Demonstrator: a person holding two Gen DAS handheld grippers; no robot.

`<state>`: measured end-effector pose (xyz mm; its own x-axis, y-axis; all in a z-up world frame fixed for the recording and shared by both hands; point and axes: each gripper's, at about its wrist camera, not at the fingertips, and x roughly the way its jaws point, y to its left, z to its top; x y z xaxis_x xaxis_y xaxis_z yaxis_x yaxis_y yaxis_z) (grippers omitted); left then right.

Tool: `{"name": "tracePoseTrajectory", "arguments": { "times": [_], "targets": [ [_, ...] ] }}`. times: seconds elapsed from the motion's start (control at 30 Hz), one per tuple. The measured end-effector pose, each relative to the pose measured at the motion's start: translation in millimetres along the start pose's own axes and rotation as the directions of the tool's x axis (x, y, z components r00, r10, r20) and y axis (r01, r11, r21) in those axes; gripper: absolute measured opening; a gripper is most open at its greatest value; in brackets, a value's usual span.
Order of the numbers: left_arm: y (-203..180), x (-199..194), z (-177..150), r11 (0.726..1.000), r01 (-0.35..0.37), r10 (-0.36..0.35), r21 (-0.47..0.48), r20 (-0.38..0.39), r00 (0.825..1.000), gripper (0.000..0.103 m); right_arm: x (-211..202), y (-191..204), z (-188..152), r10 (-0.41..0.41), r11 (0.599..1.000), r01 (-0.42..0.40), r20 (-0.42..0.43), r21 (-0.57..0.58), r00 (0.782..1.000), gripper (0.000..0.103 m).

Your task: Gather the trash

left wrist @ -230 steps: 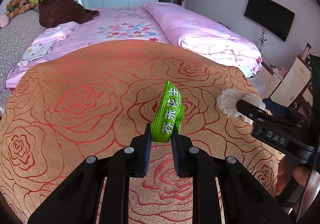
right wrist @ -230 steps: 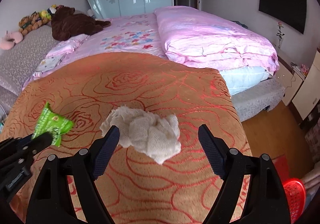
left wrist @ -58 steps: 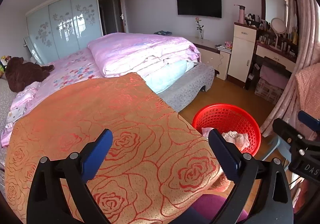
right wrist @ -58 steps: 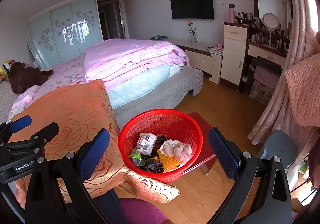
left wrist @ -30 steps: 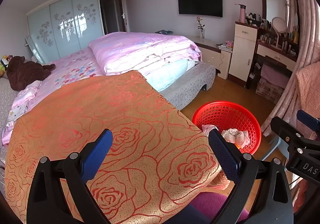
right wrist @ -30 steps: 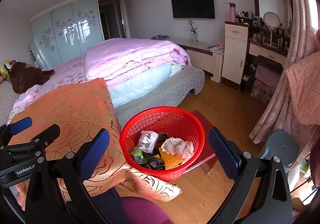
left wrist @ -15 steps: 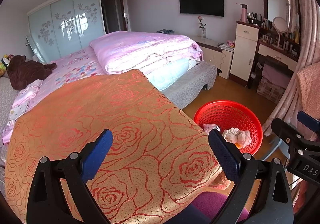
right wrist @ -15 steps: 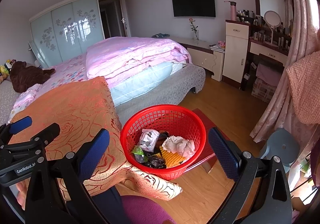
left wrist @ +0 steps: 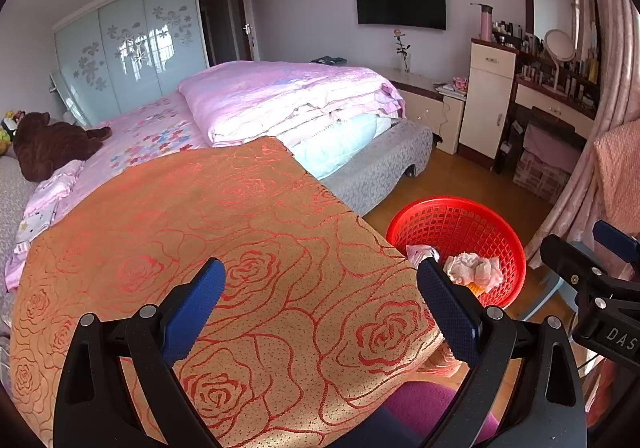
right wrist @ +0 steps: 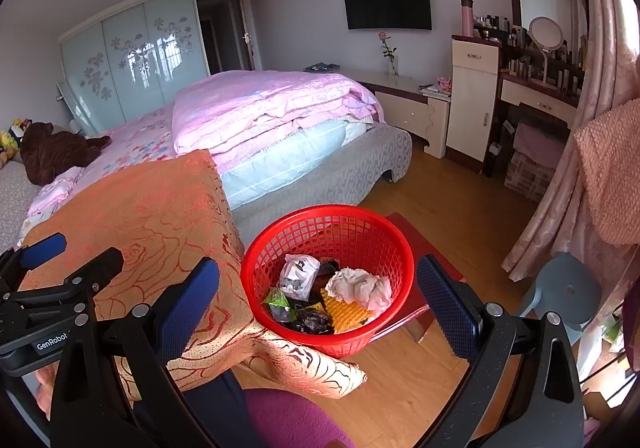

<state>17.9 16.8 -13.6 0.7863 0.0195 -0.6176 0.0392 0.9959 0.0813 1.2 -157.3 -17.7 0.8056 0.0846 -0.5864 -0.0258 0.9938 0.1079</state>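
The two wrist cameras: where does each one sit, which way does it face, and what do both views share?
Left wrist: on the left gripper, above the rose-patterned cloth, facing the bed; its open fingers and the right gripper's side show.
Right wrist: on the right gripper, looking down at the red basket of trash; its open fingers, the left gripper and a hand show.
Shared: basket, cloth, bed.

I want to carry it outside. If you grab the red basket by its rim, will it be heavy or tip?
Probably light: the red basket is thin open mesh holding only a crumpled tissue and wrappers. Held by one side, it would likely tilt and could spill.
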Motion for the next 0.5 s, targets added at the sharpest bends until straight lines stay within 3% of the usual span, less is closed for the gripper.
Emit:
{"name": "tracePoseTrajectory", "arguments": {
  "times": [0.5],
  "targets": [
    [-0.4,0.3,-0.4,1.0,-0.004,0.004,0.001,0.006,1.0,0.094,3.8,3.9,-8.5,0.004,1.0,-0.004,-0.011,0.003,1.0,0.096]
  ]
}}
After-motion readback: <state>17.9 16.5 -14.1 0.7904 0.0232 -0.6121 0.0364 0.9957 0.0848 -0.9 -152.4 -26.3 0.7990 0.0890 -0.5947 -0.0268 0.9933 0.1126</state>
